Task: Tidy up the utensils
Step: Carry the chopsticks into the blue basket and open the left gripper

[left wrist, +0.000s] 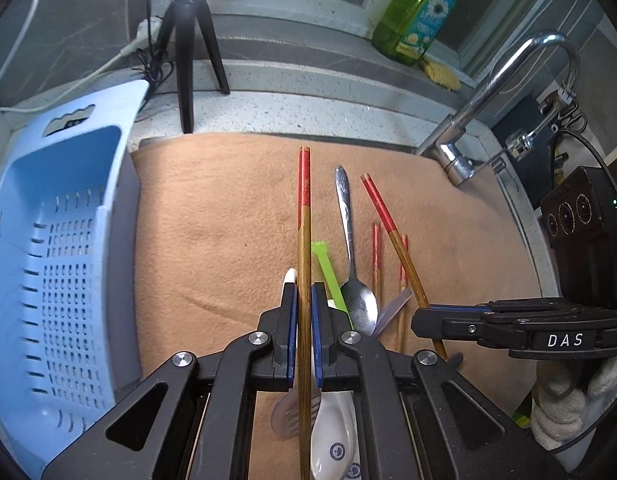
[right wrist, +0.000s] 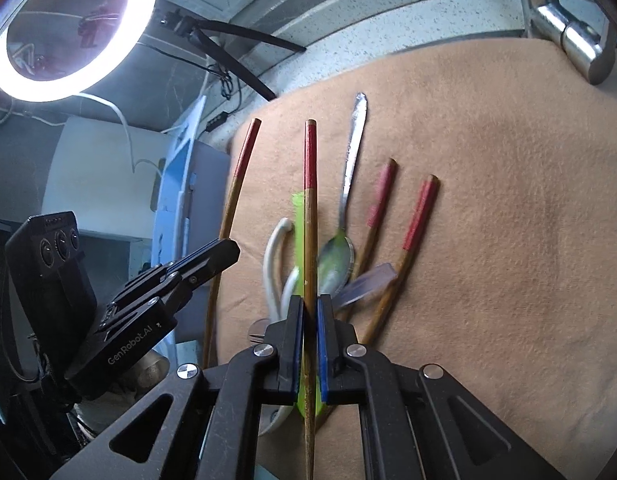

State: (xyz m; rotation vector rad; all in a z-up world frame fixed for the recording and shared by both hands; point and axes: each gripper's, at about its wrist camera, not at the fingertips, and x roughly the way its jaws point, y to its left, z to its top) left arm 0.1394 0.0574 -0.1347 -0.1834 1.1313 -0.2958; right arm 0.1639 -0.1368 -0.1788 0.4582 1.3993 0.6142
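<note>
While each gripper is clenched on its own red-tipped chopstick, the left gripper [left wrist: 304, 300] sits nearer the blue basket [left wrist: 60, 240], which lies off to its left and looks empty where it can be seen. Each chopstick [left wrist: 304, 240] runs straight ahead along its gripper's fingers, the right gripper [right wrist: 309, 312] holding its stick [right wrist: 310, 208] above the spoon [right wrist: 350, 184] and other utensils on the brown cloth [right wrist: 508, 200].

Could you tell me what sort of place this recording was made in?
Most likely a home kitchen counter by the sink: a chrome faucet, a green dish soap bottle, and a blue dish basket beside a cloth of utensils.
</note>
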